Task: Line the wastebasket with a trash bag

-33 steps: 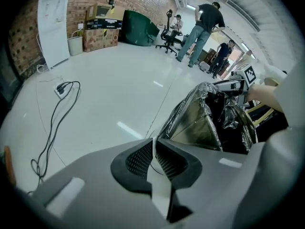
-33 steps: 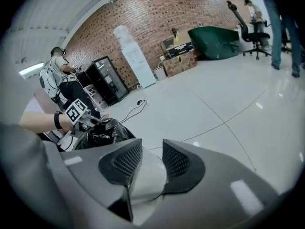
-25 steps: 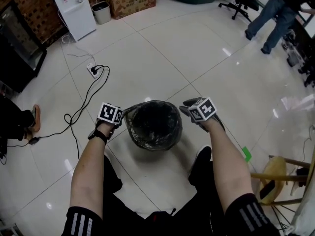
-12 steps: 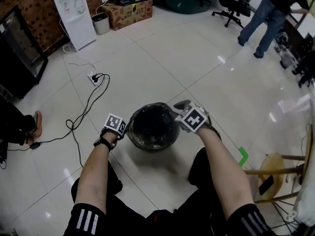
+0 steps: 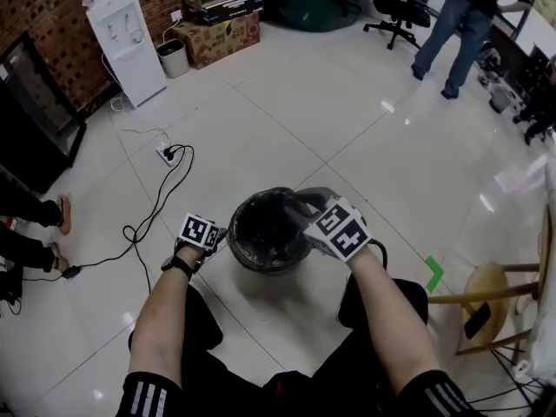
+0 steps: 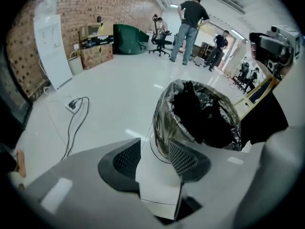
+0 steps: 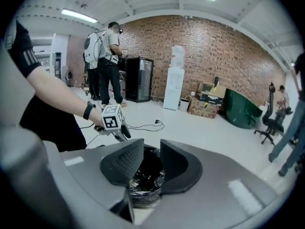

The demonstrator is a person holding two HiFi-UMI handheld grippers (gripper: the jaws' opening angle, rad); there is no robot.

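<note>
Pretty sure I'm near the end of this one. The trash bag [image 6: 202, 111] is down inside the wastebasket [image 5: 261, 264]. Black film fills the inside, and the mouth is folded out over the rim, with crinkly plastic hanging down the outer wall wherever I can see it. The side of the rim farthest from my left gripper [image 6: 151, 154] is partly out of sight, so I won't swear the cuff sits evenly all the way round.

The left gripper's jaws are apart and have just been opening. There's nothing between them, just bare floor [image 6: 109, 94] behind the gap. The basket stands just ahead of it, off its right jaw, close but apparently not touching.

The right gripper [image 7: 151, 166] is also spread and empty. It hangs above the basket, whose lined mouth is ahead of and below the jaws, and the left gripper shows just beyond the basket.

What's left, as a guess: maybe a quick tug to even out the cuff, or a push to seat the bag's bottom. Otherwise the lining looks done and both grippers are free.
</note>
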